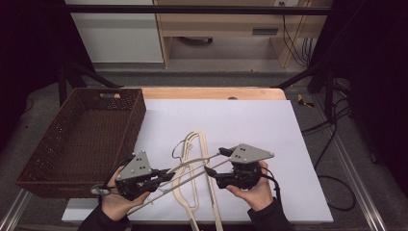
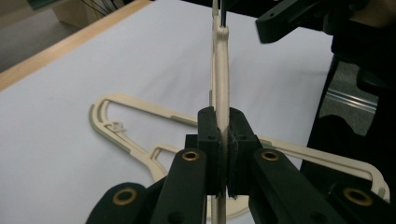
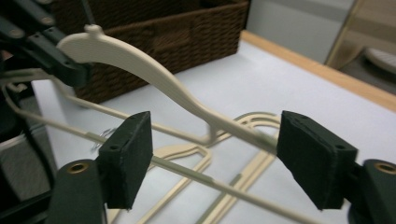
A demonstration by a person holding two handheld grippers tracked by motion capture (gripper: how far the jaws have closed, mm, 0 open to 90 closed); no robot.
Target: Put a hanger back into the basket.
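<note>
Raised hanger (image 2: 220,70) pinched in left claw (image 2: 223,154) — right claw (image 3: 215,158) straddles it.

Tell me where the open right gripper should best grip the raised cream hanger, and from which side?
Probably the thin straight bar of the raised hanger, approached from its open right end: the bar already lies between the right gripper jaws, while the left gripper clamps the other arm.

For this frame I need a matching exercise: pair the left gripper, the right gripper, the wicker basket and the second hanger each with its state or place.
1. left gripper
2. right gripper
3. dark brown woven wicker basket
4. cream plastic hanger lying under the lifted cream plastic hanger

A. flat on the white sheet
B. fingers apart around the lifted hanger
C. at the table's left side
D. shut on the lifted hanger

Pairs: 1-D, 2-B, 3-C, 4-A
</note>
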